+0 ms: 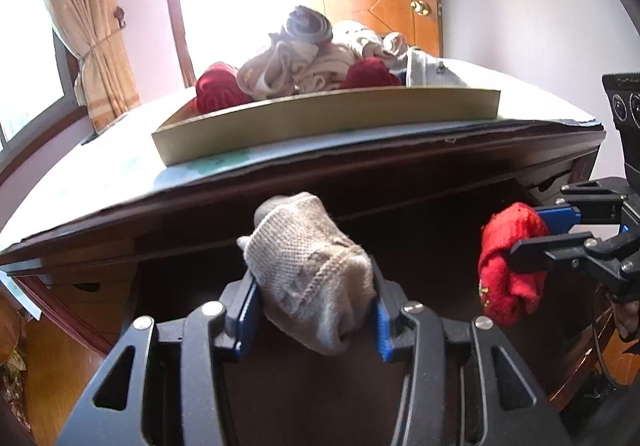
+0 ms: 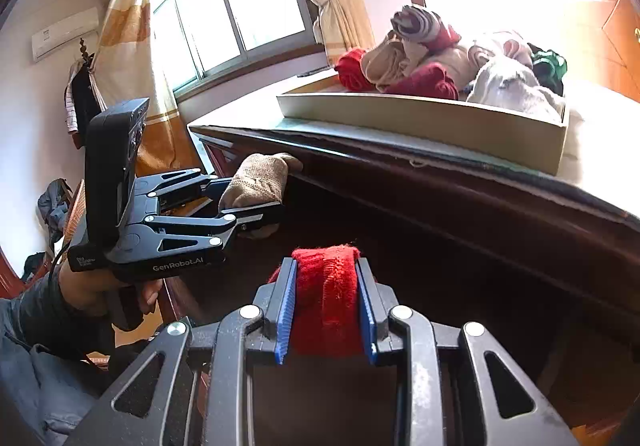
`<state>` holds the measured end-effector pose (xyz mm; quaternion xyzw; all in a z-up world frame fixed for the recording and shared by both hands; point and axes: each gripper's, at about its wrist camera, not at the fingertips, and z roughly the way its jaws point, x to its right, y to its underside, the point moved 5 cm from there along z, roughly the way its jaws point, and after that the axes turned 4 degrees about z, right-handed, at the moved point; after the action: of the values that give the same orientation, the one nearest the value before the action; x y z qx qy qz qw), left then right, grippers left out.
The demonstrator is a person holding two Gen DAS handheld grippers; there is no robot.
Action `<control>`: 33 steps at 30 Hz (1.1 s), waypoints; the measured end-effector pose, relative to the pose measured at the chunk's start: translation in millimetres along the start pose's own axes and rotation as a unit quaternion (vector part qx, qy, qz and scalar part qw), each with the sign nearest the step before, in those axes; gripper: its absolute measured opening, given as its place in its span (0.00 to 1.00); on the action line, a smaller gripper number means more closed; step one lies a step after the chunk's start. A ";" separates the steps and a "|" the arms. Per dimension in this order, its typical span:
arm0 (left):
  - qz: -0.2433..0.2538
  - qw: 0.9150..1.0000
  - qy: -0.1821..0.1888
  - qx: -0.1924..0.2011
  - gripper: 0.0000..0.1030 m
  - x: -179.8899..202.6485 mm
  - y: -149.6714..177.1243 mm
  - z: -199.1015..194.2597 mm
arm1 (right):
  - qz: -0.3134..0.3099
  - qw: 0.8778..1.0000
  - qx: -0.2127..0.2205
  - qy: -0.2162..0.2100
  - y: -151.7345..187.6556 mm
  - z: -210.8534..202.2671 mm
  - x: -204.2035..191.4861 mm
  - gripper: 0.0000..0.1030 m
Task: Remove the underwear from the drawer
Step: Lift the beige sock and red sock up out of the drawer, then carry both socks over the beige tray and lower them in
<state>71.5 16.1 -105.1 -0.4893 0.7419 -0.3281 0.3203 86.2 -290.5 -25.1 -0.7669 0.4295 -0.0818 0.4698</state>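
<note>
The left gripper [image 1: 312,310] has its fingers [image 1: 246,310] part open and clenched on a grey knitted bundle [image 1: 308,266], whose long axis runs forward and up toward the desk [image 1: 360,150] edge. The right gripper [image 2: 326,306] pinches a red bundle [image 2: 326,294] between narrower fingers [image 2: 286,310]; it stands roughly upright, drooping below them. Both hang in front of the dark space under the desk, where little can be made out. On the desk a shallow tray [image 1: 320,118] holds piled clothes [image 1: 304,58].
</note>
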 end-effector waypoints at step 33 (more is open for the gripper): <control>-0.003 0.991 -0.049 0.122 0.44 -0.2 -9.6 -42.5 | -0.023 0.996 0.084 -0.019 -3.2 -35.7 -9.6 0.30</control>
<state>42.6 20.8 -72.7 -0.4648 0.6781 -0.3923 0.4126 63.2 -306.1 -0.4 -0.7356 0.3942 -0.1134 0.5390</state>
